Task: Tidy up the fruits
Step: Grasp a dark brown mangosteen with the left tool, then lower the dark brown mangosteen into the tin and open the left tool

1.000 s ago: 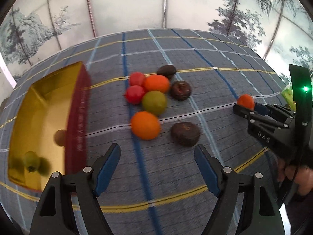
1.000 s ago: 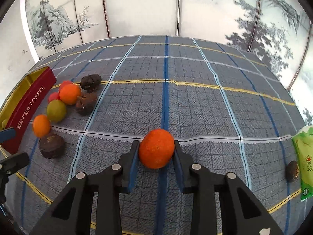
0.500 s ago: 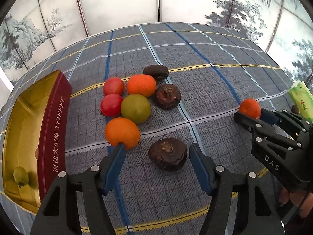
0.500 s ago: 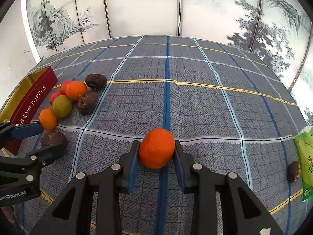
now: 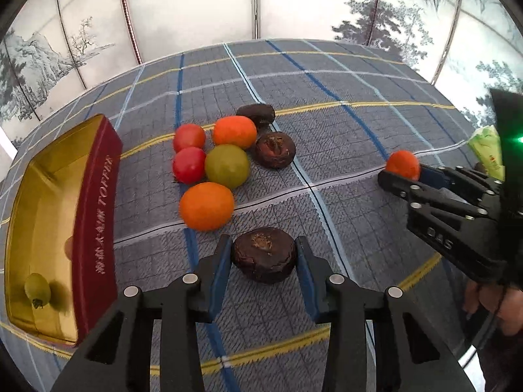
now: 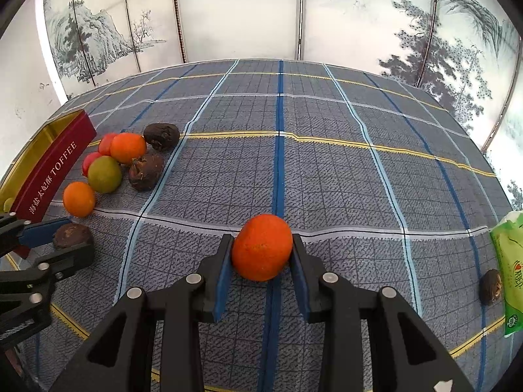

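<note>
My left gripper (image 5: 264,254) is shut on a dark brown fruit (image 5: 264,254) that rests on the plaid cloth. Beyond it lie two oranges (image 5: 207,206), a green fruit (image 5: 227,165), two red tomatoes (image 5: 189,164) and two more brown fruits (image 5: 275,149). The red and gold TOFFEE tin (image 5: 96,215) stands at the left with a small green fruit (image 5: 37,290) inside. My right gripper (image 6: 261,254) is shut on an orange (image 6: 262,246) just above the cloth, and shows at the right of the left wrist view (image 5: 400,171).
A green snack bag (image 6: 508,271) lies at the cloth's right edge with one brown fruit (image 6: 491,285) beside it. A painted folding screen stands behind the table. The plaid cloth (image 6: 327,163) covers the whole table.
My left gripper moved forward over the near brown fruit and its jaws closed onto it. My right gripper kept hold of the orange and barely moved.
</note>
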